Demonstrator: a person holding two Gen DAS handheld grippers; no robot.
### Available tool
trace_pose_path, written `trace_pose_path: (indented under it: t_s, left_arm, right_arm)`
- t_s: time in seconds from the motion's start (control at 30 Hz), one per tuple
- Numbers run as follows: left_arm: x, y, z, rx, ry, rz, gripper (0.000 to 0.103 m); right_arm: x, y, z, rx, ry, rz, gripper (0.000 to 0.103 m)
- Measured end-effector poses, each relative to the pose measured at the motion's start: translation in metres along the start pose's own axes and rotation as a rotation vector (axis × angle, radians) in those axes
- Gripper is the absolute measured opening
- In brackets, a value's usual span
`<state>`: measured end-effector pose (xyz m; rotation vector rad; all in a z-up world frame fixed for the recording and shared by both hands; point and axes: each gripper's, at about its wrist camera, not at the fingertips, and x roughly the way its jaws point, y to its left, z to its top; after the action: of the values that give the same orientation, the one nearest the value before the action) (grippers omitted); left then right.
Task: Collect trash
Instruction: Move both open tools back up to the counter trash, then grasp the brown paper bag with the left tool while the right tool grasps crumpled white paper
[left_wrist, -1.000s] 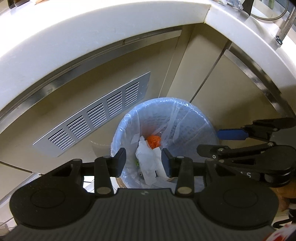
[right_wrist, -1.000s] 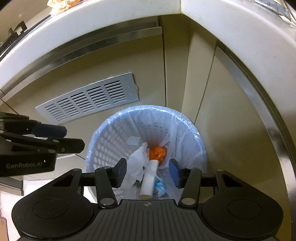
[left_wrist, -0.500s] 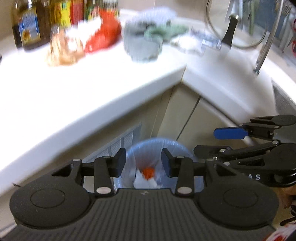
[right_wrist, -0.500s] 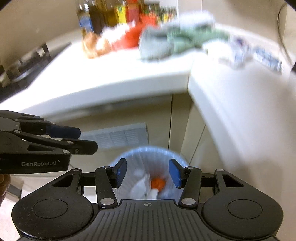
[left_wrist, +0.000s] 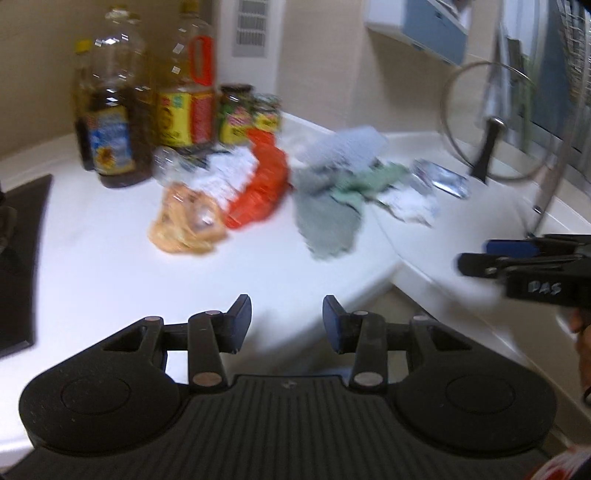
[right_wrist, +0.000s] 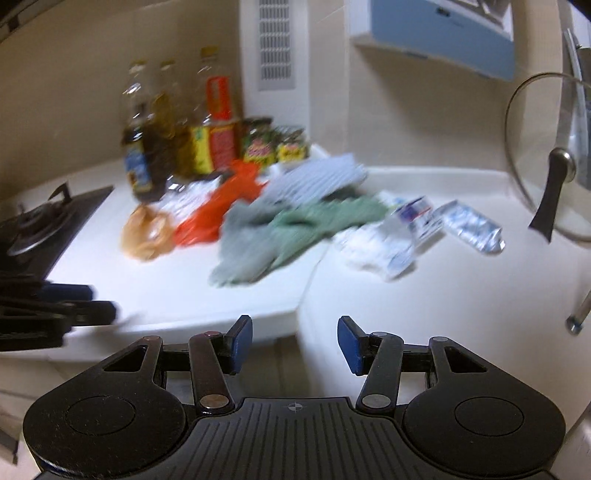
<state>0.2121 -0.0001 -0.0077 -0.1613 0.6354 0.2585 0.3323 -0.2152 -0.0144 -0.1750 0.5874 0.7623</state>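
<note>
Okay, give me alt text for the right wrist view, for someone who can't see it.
The right gripper, jaws open and empty, faces a white corner countertop strewn with trash: an orange wrapper, a tan bag, crumpled white packaging. Green cloths lie among it, bottles behind.

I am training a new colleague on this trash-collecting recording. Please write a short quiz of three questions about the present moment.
1. True or false: the left gripper holds trash between its fingers.
2. Which lies nearer the glass lid: (a) the crumpled silver wrapper or (b) the orange bag?
3. Fill in: the green cloth lies on the white ____.

Key: 1 false; 2 a; 3 counter.
</note>
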Motion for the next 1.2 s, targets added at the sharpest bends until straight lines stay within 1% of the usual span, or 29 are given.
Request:
trace_pose_path:
  t_s: [0.07, 0.13, 0.2, 0.37, 0.5, 0.6, 0.67, 0.7, 0.77, 0.83, 0.87, 0.93, 0.97, 1.0, 1.1, 1.2]
  left_arm:
    - [0.006, 0.008, 0.008, -0.017, -0.019, 0.051, 0.046]
    - [0.012, 0.017, 0.017, -0.03, -0.04, 0.103, 0.059]
    - [0.019, 0.026, 0.026, -0.038, -0.054, 0.153, 0.063]
    - [0.045, 0.045, 0.047, -0.06, -0.052, 0.233, 0.065]
    - [0.072, 0.056, 0.06, -0.052, -0.03, 0.282, 0.065]
    - [0.091, 0.063, 0.066, -0.076, 0.0, 0.286, 0.065]
    - [0.103, 0.066, 0.067, -0.074, 0.028, 0.287, 0.063]
    - [0.108, 0.068, 0.067, -0.074, 0.044, 0.285, 0.061]
    - [0.117, 0.07, 0.066, -0.059, 0.071, 0.285, 0.053]
    - [0.124, 0.074, 0.065, -0.05, 0.093, 0.277, 0.04]
    - [0.124, 0.074, 0.065, -0.042, 0.093, 0.278, 0.038]
    - [0.123, 0.075, 0.065, -0.03, 0.1, 0.273, 0.024]
    - [0.121, 0.075, 0.065, -0.026, 0.1, 0.269, 0.021]
    - [0.119, 0.075, 0.066, -0.023, 0.099, 0.268, 0.012]
    - [0.106, 0.072, 0.066, -0.021, 0.081, 0.276, 0.013]
    - [0.089, 0.067, 0.066, -0.046, 0.058, 0.279, 0.013]
  right_arm:
    - [0.006, -0.013, 0.009, -0.002, -0.014, -0.008, 0.057]
    - [0.014, -0.025, 0.018, -0.009, -0.025, -0.007, 0.067]
    - [0.023, -0.033, 0.026, -0.02, -0.027, -0.004, 0.069]
    - [0.04, -0.053, 0.039, -0.013, -0.021, 0.011, 0.07]
    - [0.053, -0.065, 0.043, -0.027, -0.01, 0.043, 0.071]
    - [0.065, -0.07, 0.043, -0.052, 0.0, 0.065, 0.071]
    - [0.069, -0.072, 0.043, -0.059, 0.009, 0.068, 0.071]
    - [0.073, -0.073, 0.042, -0.061, 0.018, 0.07, 0.071]
    - [0.076, -0.078, 0.043, -0.049, 0.022, 0.081, 0.071]
    - [0.079, -0.082, 0.044, -0.032, 0.026, 0.078, 0.071]
    - [0.081, -0.084, 0.044, -0.022, 0.031, 0.076, 0.071]
    - [0.084, -0.086, 0.043, -0.014, 0.039, 0.073, 0.071]
    - [0.086, -0.086, 0.043, -0.014, 0.042, 0.072, 0.071]
    - [0.087, -0.087, 0.043, -0.012, 0.042, 0.071, 0.071]
    - [0.091, -0.086, 0.044, -0.012, 0.042, 0.068, 0.071]
    - [0.097, -0.085, 0.046, -0.037, 0.036, 0.054, 0.071]
